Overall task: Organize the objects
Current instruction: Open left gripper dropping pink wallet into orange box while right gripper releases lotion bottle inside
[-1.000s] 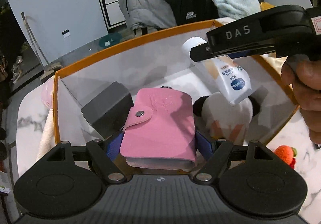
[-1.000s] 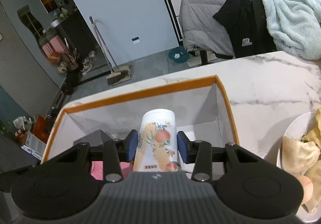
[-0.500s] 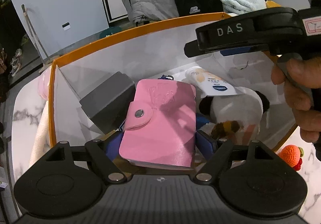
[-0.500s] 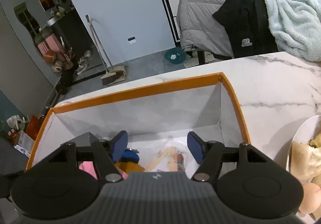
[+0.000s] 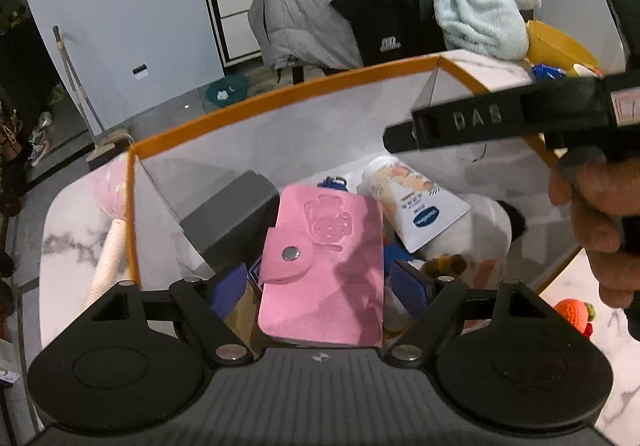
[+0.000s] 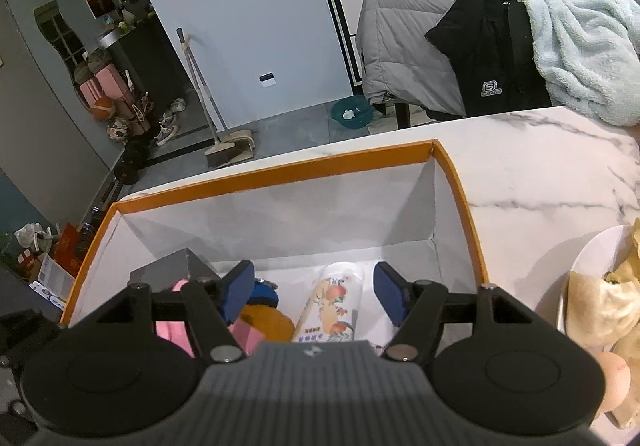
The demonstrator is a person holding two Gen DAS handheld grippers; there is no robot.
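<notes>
The left tongs (image 5: 320, 286) stand wide over the orange-rimmed box (image 5: 280, 94), the pink wallet (image 5: 324, 266) between their blue pads (image 5: 230, 286); whether the pads press on its edges cannot be told, since a narrow gap seems to show on each side. The right tongs (image 6: 314, 296) have just been opening and now hang apart with nothing between them, above the lotion tube (image 6: 334, 302), which lies free on the box floor. From the left wrist view the right tongs (image 5: 500, 122) reach in over the box's right side, carried by a hand (image 5: 600, 230).

Inside the box, the lotion tube (image 5: 412, 206) rests slanted against a white plush toy (image 5: 476, 234) near the right wall. A grey block (image 5: 232, 214) sits toward the box's left wall, tilted. A blue clip (image 5: 332, 182) shows just beyond the wallet's far edge. In the right wrist view an ochre thing (image 6: 266, 322) lies in the box beside the tube; what it is cannot be told.

Outside the box, on the marble surface (image 6: 540, 174), an orange knitted toy (image 5: 572, 312) lies by the right wall, and a white plate (image 6: 576, 274) with flatbread stands further right
</notes>
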